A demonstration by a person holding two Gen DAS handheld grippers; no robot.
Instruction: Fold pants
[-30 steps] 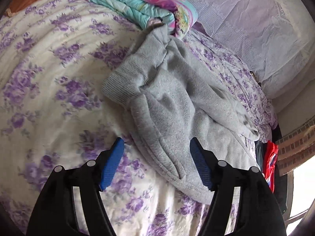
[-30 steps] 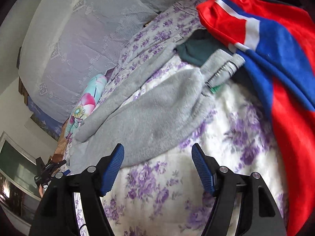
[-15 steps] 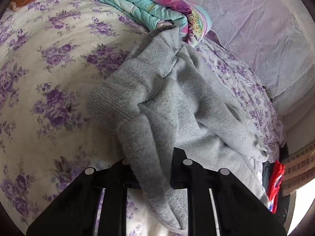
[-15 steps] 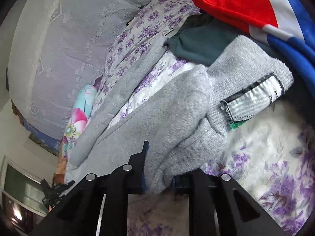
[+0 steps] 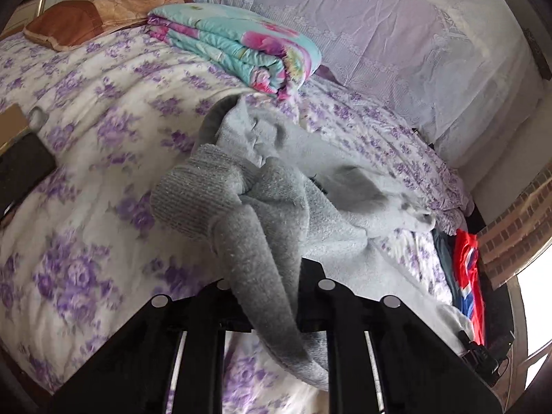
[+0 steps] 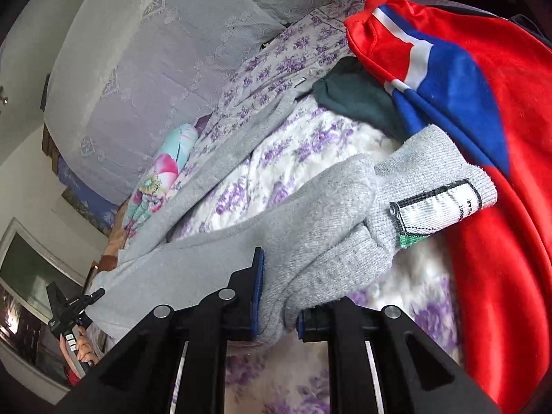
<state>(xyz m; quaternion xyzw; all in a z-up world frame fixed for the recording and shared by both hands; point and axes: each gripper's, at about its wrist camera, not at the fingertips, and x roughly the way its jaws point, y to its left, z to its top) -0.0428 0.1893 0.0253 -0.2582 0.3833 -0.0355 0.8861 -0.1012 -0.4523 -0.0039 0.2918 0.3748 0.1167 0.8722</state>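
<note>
Pinching fuzzy grey fleece pants, left gripper and right gripper clamp bunched folds.

A bed fills the room, spread with a white sheet printed in purple flowers. Along its far side runs a pale lilac lace hanging. A brown pillow sits at the head beside a folded floral quilt. Daylight glares past a brick wall.

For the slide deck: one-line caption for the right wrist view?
Right gripper clamped on grey pants at the waistband, beside a red-and-blue garment on the floral bedspread.
</note>
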